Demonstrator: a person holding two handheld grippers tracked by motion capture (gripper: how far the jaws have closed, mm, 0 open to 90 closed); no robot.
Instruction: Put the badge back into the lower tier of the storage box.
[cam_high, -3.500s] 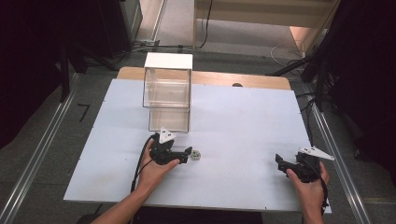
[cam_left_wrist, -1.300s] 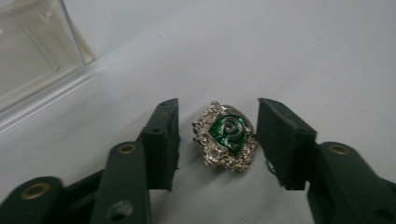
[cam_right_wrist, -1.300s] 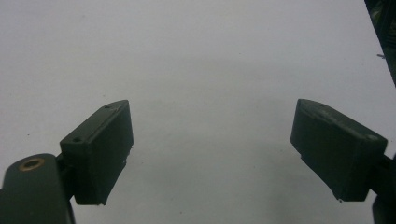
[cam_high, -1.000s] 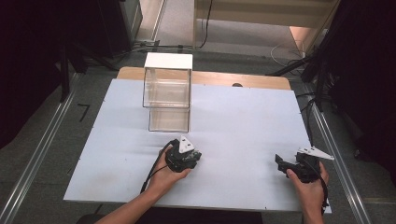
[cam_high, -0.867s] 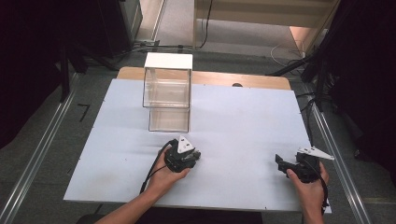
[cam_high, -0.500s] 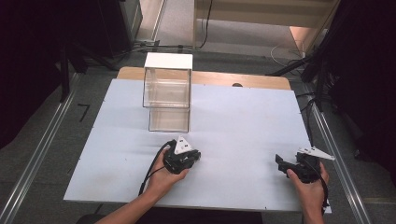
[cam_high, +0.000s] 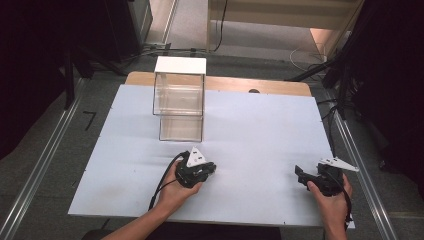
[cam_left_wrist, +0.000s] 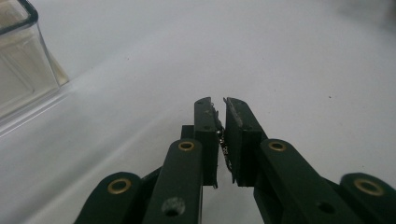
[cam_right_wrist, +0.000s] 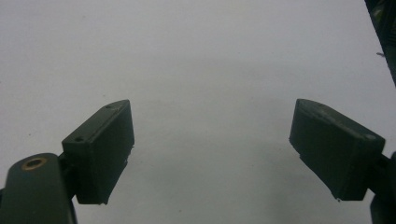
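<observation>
My left gripper (cam_high: 212, 168) rests low on the white table (cam_high: 260, 130), just in front of the clear box. In the left gripper view its jaws (cam_left_wrist: 220, 100) stand almost together, and a small shiny metal piece (cam_left_wrist: 221, 139) is pinched between the pads. Near the table's front right corner, a hand holds my right gripper (cam_high: 300, 175). In the right gripper view its jaws (cam_right_wrist: 211, 106) are spread wide over bare white table, with nothing between them.
A tall clear plastic box (cam_high: 180, 107) with a white lid (cam_high: 181, 65) stands at the back left of the table; its corner is at the upper left of the left gripper view (cam_left_wrist: 23, 60). Cables and dark stands lie on the floor behind.
Since the earliest frame my left gripper has shifted right onto the spot where a small shiny piece lay, and that piece no longer lies loose on the table. The right gripper has stayed put.
</observation>
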